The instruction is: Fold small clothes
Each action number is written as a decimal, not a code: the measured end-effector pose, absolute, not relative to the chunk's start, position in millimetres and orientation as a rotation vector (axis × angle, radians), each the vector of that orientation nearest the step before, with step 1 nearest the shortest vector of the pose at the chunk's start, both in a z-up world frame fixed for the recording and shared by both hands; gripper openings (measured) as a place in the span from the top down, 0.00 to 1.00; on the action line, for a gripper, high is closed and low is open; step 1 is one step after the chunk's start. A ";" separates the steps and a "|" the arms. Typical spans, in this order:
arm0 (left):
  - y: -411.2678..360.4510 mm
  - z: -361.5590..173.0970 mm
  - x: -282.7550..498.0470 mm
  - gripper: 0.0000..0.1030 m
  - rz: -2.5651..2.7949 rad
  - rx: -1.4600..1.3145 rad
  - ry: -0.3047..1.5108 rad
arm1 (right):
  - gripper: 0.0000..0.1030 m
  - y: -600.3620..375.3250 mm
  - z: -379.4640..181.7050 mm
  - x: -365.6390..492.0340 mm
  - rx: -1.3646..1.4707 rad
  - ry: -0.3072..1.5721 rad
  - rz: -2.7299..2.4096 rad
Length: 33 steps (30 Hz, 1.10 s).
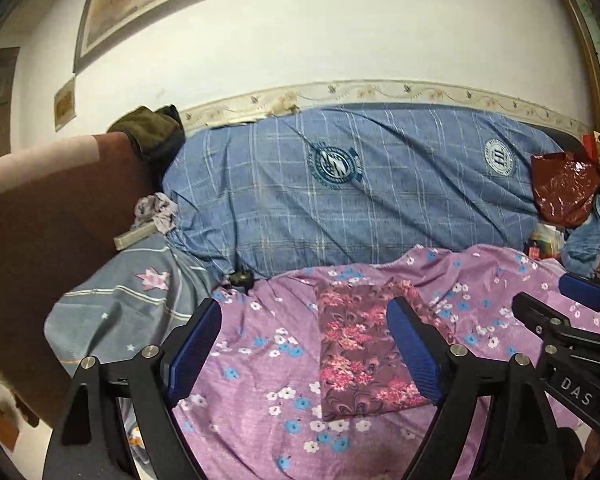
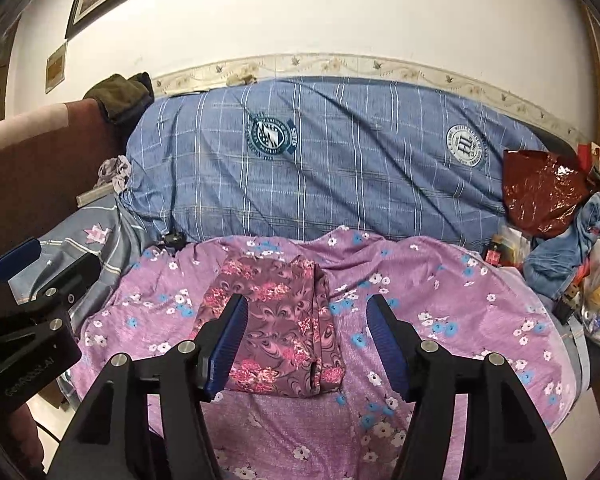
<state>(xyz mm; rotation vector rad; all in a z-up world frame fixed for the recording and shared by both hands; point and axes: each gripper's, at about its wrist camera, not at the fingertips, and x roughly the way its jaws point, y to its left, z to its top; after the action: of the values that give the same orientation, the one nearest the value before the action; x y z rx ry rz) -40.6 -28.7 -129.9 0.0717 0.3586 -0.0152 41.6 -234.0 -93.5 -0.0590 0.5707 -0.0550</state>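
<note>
Both my jaws spread wide and empty over the folded garment.

My left gripper (image 1: pixel 308 344) and right gripper (image 2: pixel 306 340) hold nothing, blue pads apart. Between and just beyond them, the maroon floral garment (image 2: pixel 276 320) lies folded in a flat rectangle on the purple flowered sheet (image 2: pixel 440 312) covering the bed. Behind it sits a blue checked quilt (image 2: pixel 340 168), with a shiny red bag (image 2: pixel 540 196) at its right end.

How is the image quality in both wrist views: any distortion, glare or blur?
Left wrist view: strong fisheye bending of the wall border, dark vignette corners, dim warm light, folded floral garment sharp. Right wrist view: same curvature, glare patches on the red plastic bag, garment in focus, no motion blur.
</note>
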 end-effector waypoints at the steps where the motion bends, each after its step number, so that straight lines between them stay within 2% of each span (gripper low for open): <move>1: -28.3 -129.1 -43.1 0.14 -0.010 0.071 0.355 | 0.38 -233.6 -91.2 38.9 -0.058 0.566 -0.053; 13: -20.9 -125.1 -37.4 0.07 0.061 0.050 0.349 | 0.37 -230.8 -80.8 30.4 -0.058 0.547 -0.055; 33: -19.8 -134.9 -10.3 0.06 0.076 0.037 0.375 | 0.37 -222.5 -93.3 44.6 -0.079 0.585 -0.053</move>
<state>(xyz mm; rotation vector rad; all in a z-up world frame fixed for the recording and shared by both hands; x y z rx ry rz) -10.3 -19.8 -134.9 0.0372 0.3746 0.0759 44.6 -222.5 -93.3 -0.0792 0.5847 -0.0527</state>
